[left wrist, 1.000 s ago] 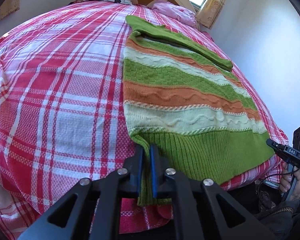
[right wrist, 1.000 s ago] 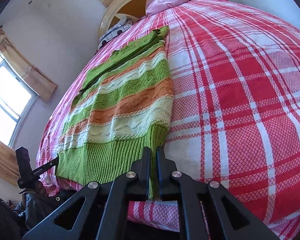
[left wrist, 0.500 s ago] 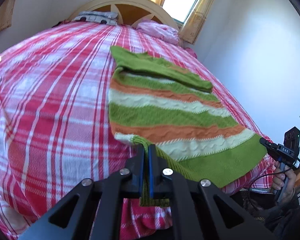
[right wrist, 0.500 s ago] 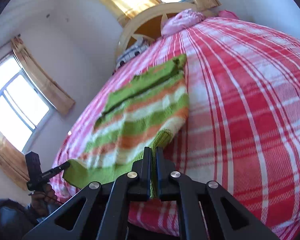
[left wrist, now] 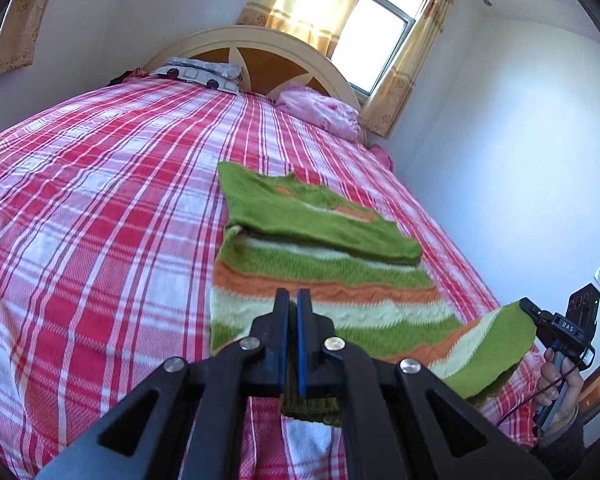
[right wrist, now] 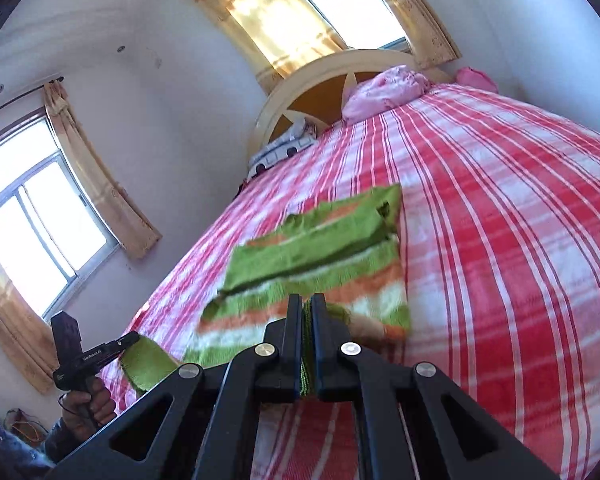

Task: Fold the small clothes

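Observation:
A green, orange and cream striped knit sweater (left wrist: 320,264) lies on the red plaid bed, its sleeves folded across the chest; it also shows in the right wrist view (right wrist: 320,252). My left gripper (left wrist: 293,300) is shut on one corner of the green hem, which hangs below its fingers. My right gripper (right wrist: 307,304) is shut on the other hem corner and shows in the left wrist view (left wrist: 528,308). Both hold the hem lifted above the bed, bowed up over the sweater's lower stripes.
The red plaid bedspread (left wrist: 100,208) covers the whole bed. A pink bundle (left wrist: 324,114) and a patterned pillow (left wrist: 200,72) lie by the cream headboard (left wrist: 260,40). A white wall (left wrist: 520,160) runs along the bed's right side. Curtained windows stand behind.
Both grippers have raised the green hem off the bed and carried it forward toward the headboard. The sweater's lower part has lifted and curled over.

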{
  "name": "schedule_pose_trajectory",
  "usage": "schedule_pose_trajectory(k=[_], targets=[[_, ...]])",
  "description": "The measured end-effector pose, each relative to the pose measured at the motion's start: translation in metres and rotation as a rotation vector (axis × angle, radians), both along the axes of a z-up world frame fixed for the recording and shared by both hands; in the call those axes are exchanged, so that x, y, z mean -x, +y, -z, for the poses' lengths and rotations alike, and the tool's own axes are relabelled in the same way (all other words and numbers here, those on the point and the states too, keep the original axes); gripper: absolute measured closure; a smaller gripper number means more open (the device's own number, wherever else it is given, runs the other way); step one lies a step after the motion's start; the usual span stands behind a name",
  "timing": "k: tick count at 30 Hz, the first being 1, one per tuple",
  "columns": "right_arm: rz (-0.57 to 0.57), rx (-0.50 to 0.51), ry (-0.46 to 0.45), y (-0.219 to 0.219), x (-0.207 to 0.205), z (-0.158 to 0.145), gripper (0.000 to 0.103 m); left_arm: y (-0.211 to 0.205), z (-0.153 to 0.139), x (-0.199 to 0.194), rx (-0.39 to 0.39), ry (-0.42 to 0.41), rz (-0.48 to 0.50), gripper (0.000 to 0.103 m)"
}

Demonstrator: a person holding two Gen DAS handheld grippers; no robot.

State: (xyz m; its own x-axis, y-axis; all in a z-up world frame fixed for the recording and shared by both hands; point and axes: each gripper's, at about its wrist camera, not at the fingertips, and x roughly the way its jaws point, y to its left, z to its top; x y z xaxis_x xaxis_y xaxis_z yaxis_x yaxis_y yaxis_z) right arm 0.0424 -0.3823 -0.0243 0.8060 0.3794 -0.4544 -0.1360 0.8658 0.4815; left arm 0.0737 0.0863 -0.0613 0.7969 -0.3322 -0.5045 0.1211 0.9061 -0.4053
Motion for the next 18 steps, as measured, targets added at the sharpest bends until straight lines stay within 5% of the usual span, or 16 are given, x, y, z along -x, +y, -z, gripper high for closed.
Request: schedule_pose_trajectory(k=[6,11,14,15,16,17,18], targets=[[0.004,-0.032,-0.029,-0.002,-0.028,-0.016,0.103,0.005,-0.017,-0.022,0.010,-0.047,-0.026,0.102],[0.023,-0.040,0.018,-0.011,-0.036,-0.009,0.103,-0.007,0.000,-0.020,-0.060,0.049,0.033,0.102],[0.029,-0.002,0.104,-0.013,-0.032,0.007,0.096,-0.007,0.023,-0.004,-0.046,0.154,0.072,0.088],[0.028,0.013,0.137,-0.013,-0.029,0.015,0.067,-0.006,0.031,0.001,-0.050,0.187,0.074,0.073],[0.024,0.014,0.158,-0.013,-0.026,0.021,0.025,-0.006,0.039,0.007,-0.057,0.220,0.065,0.057],[0.016,0.001,0.189,-0.013,-0.020,0.030,0.012,-0.004,0.052,0.017,-0.053,0.260,0.052,0.054],[0.006,-0.006,0.211,-0.012,-0.015,0.036,0.011,-0.004,0.059,0.023,-0.049,0.287,0.054,0.054]])
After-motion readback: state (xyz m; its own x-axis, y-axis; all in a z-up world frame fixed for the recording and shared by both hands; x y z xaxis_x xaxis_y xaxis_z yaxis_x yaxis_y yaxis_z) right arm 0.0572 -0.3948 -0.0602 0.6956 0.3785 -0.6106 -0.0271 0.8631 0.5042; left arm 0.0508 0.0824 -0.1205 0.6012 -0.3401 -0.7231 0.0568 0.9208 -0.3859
